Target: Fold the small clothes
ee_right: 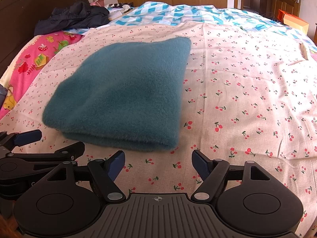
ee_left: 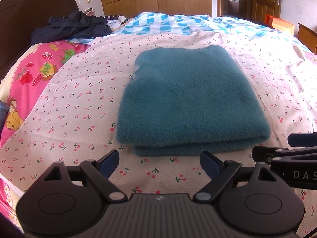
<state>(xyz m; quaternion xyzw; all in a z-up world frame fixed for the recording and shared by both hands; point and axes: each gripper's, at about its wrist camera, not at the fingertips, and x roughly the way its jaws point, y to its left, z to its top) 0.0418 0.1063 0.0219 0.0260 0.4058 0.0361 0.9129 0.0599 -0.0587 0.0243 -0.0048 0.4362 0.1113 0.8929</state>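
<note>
A fuzzy teal garment (ee_left: 186,99) lies folded into a thick rectangle on the cherry-print sheet (ee_left: 83,103); it also shows in the right wrist view (ee_right: 122,95). My left gripper (ee_left: 159,164) is open and empty, just in front of the garment's near folded edge. My right gripper (ee_right: 157,164) is open and empty, in front of the garment's near right corner. The right gripper's fingers (ee_left: 297,140) show at the right edge of the left wrist view, and the left gripper's fingers (ee_right: 29,136) show at the left edge of the right wrist view.
A dark jacket (ee_left: 73,27) lies at the back left by the dark headboard (ee_left: 29,15). A blue checked quilt (ee_left: 178,23) covers the far bed. A pink cartoon sheet (ee_left: 29,75) is on the left. An orange box (ee_left: 281,24), wardrobes and a door stand beyond.
</note>
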